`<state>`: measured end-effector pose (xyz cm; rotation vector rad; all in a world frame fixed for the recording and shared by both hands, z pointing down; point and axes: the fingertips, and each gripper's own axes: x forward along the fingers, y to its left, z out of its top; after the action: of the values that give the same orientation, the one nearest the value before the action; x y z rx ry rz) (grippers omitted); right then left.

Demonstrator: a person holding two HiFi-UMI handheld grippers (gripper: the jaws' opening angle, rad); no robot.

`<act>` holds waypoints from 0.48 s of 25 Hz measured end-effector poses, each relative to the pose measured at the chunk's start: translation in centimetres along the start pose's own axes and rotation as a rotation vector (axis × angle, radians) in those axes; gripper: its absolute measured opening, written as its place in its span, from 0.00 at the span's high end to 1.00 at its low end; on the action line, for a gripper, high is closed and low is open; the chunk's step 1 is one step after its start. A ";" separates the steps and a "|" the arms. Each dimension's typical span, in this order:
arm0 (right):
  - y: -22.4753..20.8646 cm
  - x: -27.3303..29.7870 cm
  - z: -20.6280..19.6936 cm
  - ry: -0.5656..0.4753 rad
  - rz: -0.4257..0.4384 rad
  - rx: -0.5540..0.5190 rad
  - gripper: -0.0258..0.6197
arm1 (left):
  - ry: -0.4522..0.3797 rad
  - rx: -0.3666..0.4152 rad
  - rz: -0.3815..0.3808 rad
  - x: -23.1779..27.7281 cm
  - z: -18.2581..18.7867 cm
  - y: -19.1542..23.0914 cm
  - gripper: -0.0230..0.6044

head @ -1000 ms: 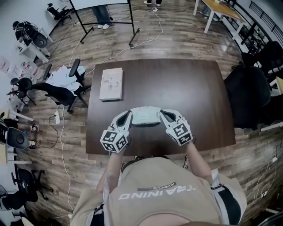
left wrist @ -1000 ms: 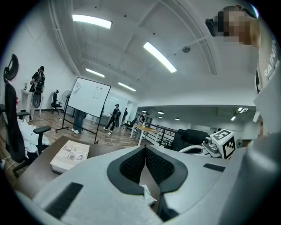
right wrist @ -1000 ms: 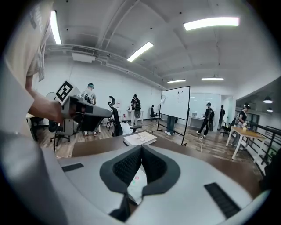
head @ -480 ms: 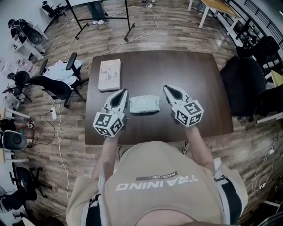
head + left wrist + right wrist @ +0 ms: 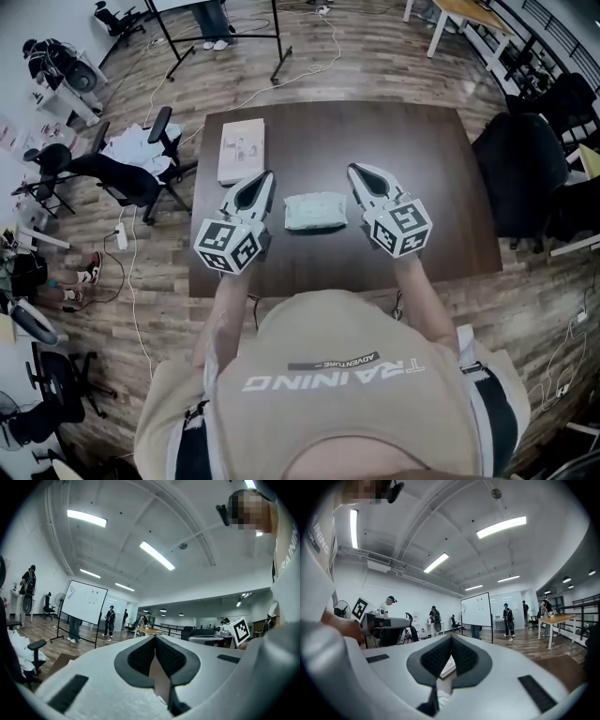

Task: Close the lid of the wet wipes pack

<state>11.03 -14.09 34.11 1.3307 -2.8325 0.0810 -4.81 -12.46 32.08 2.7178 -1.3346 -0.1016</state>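
I have pulled my left gripper point(image 5: 266, 176) and right gripper point(image 5: 355, 170) off the wet wipes pack point(image 5: 316, 211). They flank it mid-frame, jaws together and empty. I judge the lid closed.

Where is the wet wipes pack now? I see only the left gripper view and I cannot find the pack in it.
Observer: In the head view the wet wipes pack lies flat on the dark table, between the two tools.
Operator: Does my left tool touch it?
Observer: No. The left tool is off the pack's left end, with bare table between them.
Operator: And the right tool?
Observer: The right tool is off the pack's right end. The right gripper view shows its jaws together with nothing between them.
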 end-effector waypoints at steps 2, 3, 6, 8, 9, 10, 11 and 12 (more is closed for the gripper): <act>0.6 -0.1 -0.4 0.007 0.003 -0.009 0.94 | 0.006 0.003 -0.004 -0.3 -0.4 0.0 0.95; 0.8 -0.3 -0.7 0.013 0.003 -0.014 0.94 | 0.011 0.001 -0.007 -0.4 -0.7 -0.1 0.95; 0.7 -0.9 -1.2 0.030 -0.005 -0.020 0.94 | 0.027 -0.013 -0.019 -0.3 -1.5 -0.5 0.95; 0.5 -1.2 -1.5 0.043 -0.011 -0.018 0.94 | 0.038 -0.023 -0.023 -0.2 -1.8 -0.8 0.95; 0.5 -1.3 -1.8 0.050 -0.011 -0.016 0.94 | 0.044 -0.026 -0.026 -0.2 -2.0 -1.0 0.95; 0.6 -1.5 -2.0 0.057 -0.009 -0.013 0.94 | 0.051 -0.027 -0.029 -0.2 -2.3 -1.2 0.95; 0.7 -1.8 -2.3 0.064 -0.008 -0.014 0.94 | 0.058 -0.028 -0.034 -0.2 -2.6 -1.5 0.95; 0.8 -1.9 -2.6 0.070 -0.009 -0.018 0.94 | 0.065 -0.029 -0.039 -0.1 -2.9 -1.7 0.95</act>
<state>11.59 -11.96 36.61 1.3097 -2.7634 0.0995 -3.22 -11.09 34.76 2.6992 -1.2529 -0.0354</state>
